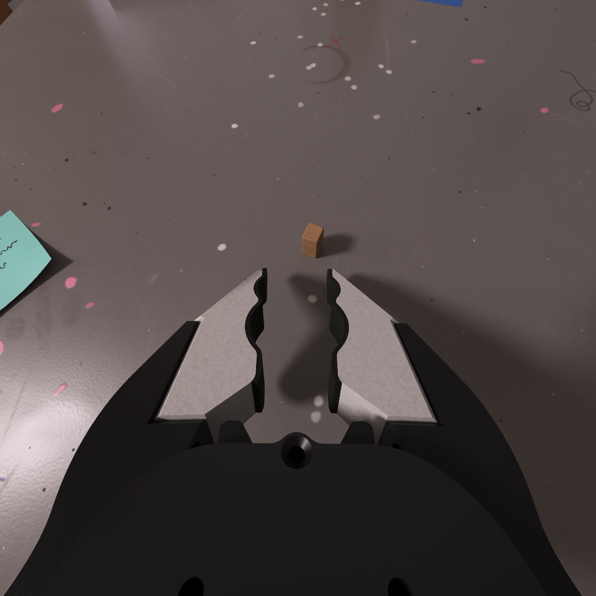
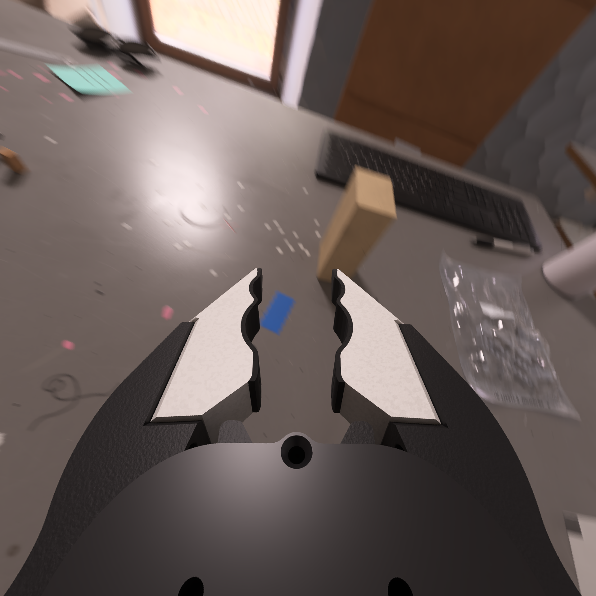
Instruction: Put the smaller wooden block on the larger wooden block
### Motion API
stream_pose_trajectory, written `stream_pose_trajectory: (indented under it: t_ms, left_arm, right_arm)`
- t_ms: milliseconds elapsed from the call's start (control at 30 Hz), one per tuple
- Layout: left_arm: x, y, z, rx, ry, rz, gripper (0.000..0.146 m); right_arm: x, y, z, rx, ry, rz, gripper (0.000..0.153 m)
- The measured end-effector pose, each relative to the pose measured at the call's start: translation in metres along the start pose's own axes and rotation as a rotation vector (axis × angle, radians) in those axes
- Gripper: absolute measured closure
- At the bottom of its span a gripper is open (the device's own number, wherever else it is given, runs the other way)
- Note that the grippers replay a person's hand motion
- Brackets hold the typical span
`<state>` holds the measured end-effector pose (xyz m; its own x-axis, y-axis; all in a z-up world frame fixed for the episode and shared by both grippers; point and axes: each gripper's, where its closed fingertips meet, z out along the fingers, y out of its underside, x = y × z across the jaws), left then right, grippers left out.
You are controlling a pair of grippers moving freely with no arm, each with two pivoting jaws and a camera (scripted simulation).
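In the left wrist view a small brown wooblock, the smaller wooden block (image 1: pixel 312 240), stands upright on the grey speckled table (image 1: pixel 161 161), just beyond and slightly right of my left gripper (image 1: pixel 296 271), which is open and empty. In the right wrist view the larger, pale wooden block (image 2: pixel 356 222) stands upright just beyond my right fingertip. My right gripper (image 2: pixel 296 271) is open and empty. A small brown object that may be the smaller block (image 2: pixel 11 161) shows blurred at the far left edge.
A teal note (image 1: pixel 19 258) lies left of the left gripper and shows far off in the right wrist view (image 2: pixel 87 79). A black keyboard (image 2: pixel 425 190), a clear plastic bag of small parts (image 2: pixel 500 335), a white cylinder (image 2: pixel 577 264) and blue tape (image 2: pixel 278 311) are near the right gripper.
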<state>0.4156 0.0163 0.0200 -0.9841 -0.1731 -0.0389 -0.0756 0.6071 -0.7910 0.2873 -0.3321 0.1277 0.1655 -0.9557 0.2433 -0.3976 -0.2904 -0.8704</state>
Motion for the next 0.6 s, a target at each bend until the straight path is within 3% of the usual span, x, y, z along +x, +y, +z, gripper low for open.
stream_pose_trajectory:
  t_ms: [100, 233, 300, 400, 600]
  left_arm:
    - [0.000, 0.000, 0.000, 0.000, 0.000, -0.001, 0.109]
    - [0.001, 0.000, -0.001, 0.004, -0.001, 0.013, 0.109]
    - [0.003, -0.001, -0.001, 0.009, 0.002, 0.030, 0.109]
    - [0.004, 0.000, -0.002, 0.009, 0.002, 0.030, 0.108]
    - [0.003, 0.003, -0.003, -0.003, 0.016, 0.003, 0.105]
  right_arm:
    - [-0.058, -0.061, -0.003, 0.184, -0.140, -0.104, 0.113]
    - [-0.170, -0.107, 0.033, 0.278, -0.480, -0.274, 0.110]
    - [-0.222, -0.106, 0.062, 0.255, -0.653, -0.339, 0.110]
    - [-0.276, -0.084, 0.111, 0.145, -0.803, -0.462, 0.110]
    - [-0.317, -0.051, 0.165, -0.023, -1.015, -0.490, 0.108]
